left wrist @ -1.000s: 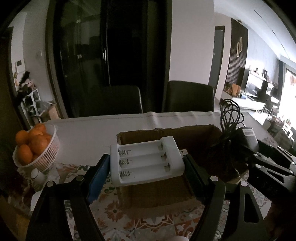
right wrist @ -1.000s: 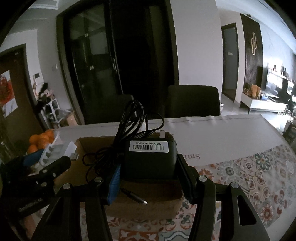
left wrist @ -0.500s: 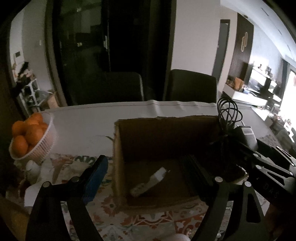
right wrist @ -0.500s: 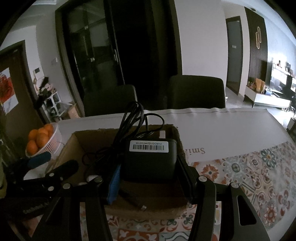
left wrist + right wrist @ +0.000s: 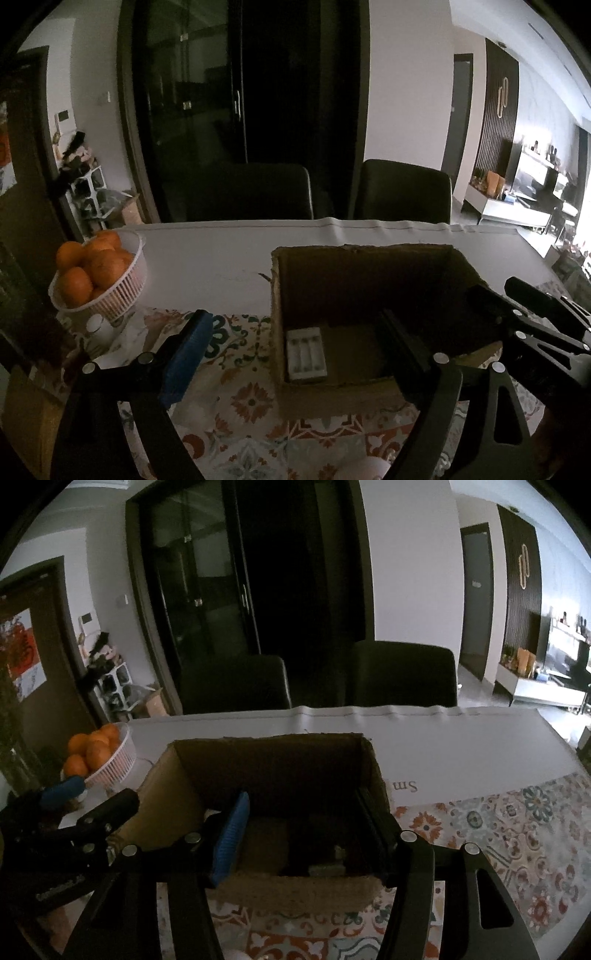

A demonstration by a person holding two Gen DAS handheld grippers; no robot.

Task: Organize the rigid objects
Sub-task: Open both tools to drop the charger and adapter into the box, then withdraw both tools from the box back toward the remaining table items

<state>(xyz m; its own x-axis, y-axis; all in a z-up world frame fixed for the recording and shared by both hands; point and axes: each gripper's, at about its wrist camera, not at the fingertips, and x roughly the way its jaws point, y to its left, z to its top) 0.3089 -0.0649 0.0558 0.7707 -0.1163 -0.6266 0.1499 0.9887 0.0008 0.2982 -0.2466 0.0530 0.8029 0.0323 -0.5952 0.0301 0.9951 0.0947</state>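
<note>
An open cardboard box (image 5: 362,258) stands on the table; it also shows in the right wrist view (image 5: 266,753). A white battery holder (image 5: 306,354) lies flat on the box floor at its left side. A black power adapter (image 5: 317,849) lies in the dark bottom of the box. My left gripper (image 5: 295,354) is open and empty, in front of the box. My right gripper (image 5: 306,827) is open and empty, with its fingers over the box's near wall. The right gripper also shows in the left wrist view (image 5: 535,317).
A white basket of oranges (image 5: 99,280) stands at the table's left; it also shows in the right wrist view (image 5: 99,753). A patterned cloth (image 5: 517,830) and a white sheet (image 5: 221,258) cover the table. Two dark chairs (image 5: 402,192) stand behind the table.
My left gripper opened and the battery holder dropped into the box. My right gripper then opened and the adapter with its cable fell into the box. Both grippers have pulled back a little.
</note>
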